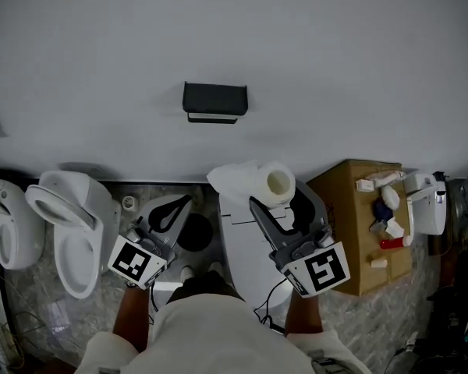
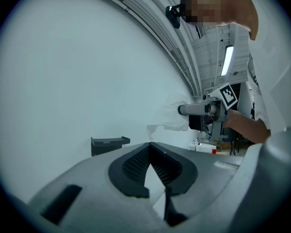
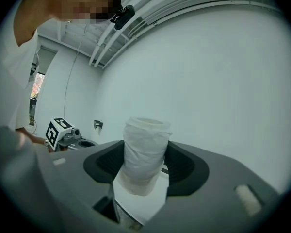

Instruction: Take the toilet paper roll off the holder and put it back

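Observation:
The white toilet paper roll (image 1: 274, 182) is off the wall, and my right gripper (image 1: 279, 197) is shut on it, one pad on each side. In the right gripper view the roll (image 3: 144, 152) stands upright between the dark pads (image 3: 182, 164), with loose sheet hanging below. The black holder (image 1: 214, 101) is mounted on the white wall, above and left of the roll and bare. It also shows in the left gripper view as a dark holder shelf (image 2: 110, 142). My left gripper (image 1: 186, 203) is lower left, its tips touching (image 2: 150, 147), with nothing between them.
A white toilet (image 1: 74, 224) and another fixture (image 1: 4, 224) stand at the left. Below the right gripper is a white unit (image 1: 238, 248). A cardboard box (image 1: 355, 248) carrying small bottles is at the right, beside a white device (image 1: 429, 205).

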`<state>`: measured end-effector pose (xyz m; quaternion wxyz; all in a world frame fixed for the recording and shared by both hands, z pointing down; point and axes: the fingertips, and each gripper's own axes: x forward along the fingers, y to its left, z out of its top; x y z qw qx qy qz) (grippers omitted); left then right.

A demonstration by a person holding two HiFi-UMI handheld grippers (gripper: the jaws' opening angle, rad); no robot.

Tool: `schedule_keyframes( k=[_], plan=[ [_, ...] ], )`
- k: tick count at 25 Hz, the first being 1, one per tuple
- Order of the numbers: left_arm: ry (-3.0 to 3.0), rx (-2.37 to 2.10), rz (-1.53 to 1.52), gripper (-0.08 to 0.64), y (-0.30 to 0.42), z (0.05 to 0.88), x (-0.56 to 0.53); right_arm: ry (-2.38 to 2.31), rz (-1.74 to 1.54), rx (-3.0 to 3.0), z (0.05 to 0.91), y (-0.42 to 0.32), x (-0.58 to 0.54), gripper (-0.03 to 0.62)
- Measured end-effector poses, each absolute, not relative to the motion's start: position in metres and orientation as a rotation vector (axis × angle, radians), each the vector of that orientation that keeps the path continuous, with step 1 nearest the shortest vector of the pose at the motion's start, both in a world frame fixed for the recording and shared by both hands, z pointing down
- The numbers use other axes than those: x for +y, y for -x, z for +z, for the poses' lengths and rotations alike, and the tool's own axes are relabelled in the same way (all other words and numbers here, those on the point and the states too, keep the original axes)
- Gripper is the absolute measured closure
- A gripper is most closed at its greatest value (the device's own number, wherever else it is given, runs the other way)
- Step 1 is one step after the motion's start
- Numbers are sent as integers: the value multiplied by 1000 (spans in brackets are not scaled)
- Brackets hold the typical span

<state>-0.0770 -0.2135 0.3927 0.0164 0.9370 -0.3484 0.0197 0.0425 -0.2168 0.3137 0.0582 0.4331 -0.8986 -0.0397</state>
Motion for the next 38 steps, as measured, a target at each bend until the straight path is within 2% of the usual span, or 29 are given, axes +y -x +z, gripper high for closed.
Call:
schedule_keyframes(
  k=[8, 20, 38],
  plan=[
    [-2869, -1117, 33, 558, 86, 397, -215, -1266, -162, -2761, 303, -22, -234, 322],
    [-2795, -1124, 106, 558, 95, 432, -231, -1204, -270, -2782, 285, 20, -353, 322],
    [-2740, -1117, 97, 558, 89, 452, -250, -1275, -122, -2648, 360, 29, -483, 322]
  ],
)
